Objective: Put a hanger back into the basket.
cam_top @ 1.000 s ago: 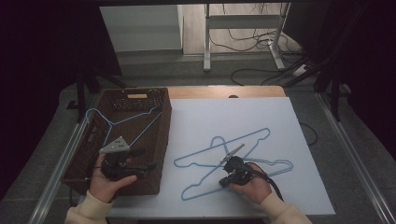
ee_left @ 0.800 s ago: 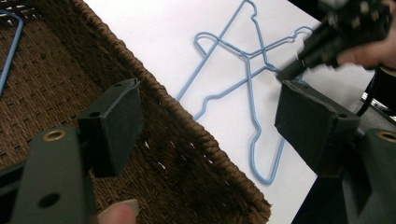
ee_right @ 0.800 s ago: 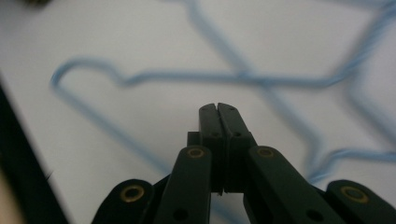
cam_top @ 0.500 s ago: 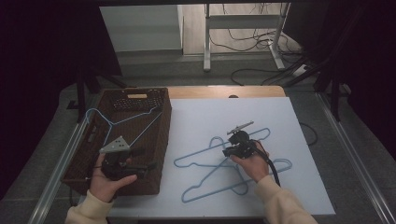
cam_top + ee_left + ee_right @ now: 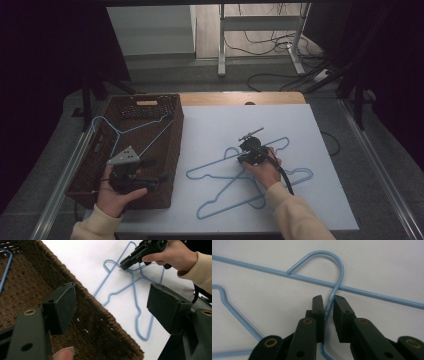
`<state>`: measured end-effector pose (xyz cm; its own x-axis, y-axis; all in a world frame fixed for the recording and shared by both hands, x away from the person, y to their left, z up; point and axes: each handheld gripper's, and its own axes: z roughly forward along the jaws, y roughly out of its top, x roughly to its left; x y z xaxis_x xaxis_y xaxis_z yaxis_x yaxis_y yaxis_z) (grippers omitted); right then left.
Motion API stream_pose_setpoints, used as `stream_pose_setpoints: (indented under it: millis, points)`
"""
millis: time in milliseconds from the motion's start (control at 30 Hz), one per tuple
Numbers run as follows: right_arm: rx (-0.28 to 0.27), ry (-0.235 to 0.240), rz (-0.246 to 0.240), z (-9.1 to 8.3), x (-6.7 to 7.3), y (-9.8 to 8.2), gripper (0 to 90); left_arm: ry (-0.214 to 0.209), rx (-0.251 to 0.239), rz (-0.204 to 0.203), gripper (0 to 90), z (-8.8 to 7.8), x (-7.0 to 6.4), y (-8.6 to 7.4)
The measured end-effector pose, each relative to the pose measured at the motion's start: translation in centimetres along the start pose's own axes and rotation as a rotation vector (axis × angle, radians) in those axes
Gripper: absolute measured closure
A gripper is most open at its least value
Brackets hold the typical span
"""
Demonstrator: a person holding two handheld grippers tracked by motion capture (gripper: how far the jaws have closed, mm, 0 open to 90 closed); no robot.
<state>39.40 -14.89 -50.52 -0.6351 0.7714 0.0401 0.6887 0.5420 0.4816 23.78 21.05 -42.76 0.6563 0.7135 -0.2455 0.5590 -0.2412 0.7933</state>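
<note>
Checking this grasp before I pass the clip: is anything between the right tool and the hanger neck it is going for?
Nothing visible. The right tool straddles the hanger neck, with a narrow gap showing at each pad; its jaws have just been closing. The second hanger's bar crosses beyond the tips.

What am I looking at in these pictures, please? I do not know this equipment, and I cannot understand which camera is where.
A person sits at a white table, holding a two-jaw hand tool in each hand. One camera looks down from above; the other two ride on the tools.

Two blue wire hangers lie crossed on the table; a third hanger lies in the brown wicker basket.

The right gripper has the twisted neck of one hanger between its jaws, which have just been closing. The left gripper is open over the basket, holding nothing.
</note>
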Motion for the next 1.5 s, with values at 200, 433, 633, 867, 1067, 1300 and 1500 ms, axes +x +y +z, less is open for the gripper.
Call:
stream_pose_setpoints:
  millis: [200,433,633,867,1067,1300,1500]
  points:
    - [-0.031,0.004,0.004,-0.8,0.1,-0.1,84.8,-0.008,0.009,0.012,24.0,0.3,-0.5,0.1]
    - [-0.098,0.023,0.03,-2.6,0.2,-0.3,85.7,-0.019,0.013,0.019,24.1,0.7,-0.9,0.2]
    - [-0.154,0.046,0.034,-4.1,0.4,-0.5,85.7,-0.04,0.027,0.037,24.1,1.6,-1.8,0.5]
    - [-0.197,0.054,0.042,-5.5,0.3,-0.7,85.7,-0.086,0.036,0.034,24.1,2.9,-2.8,1.1]
    - [-0.213,0.061,0.05,-6.0,0.1,-0.8,85.6,-0.13,0.072,0.055,24.0,5.0,-4.2,2.0]
    - [-0.226,0.075,0.042,-6.6,0.2,-1.0,85.6,-0.158,0.13,0.073,24.5,7.8,-5.8,2.6]
    - [-0.241,0.084,0.048,-6.9,0.3,-1.1,85.6,-0.197,0.186,0.056,24.8,10.7,-7.0,2.8]
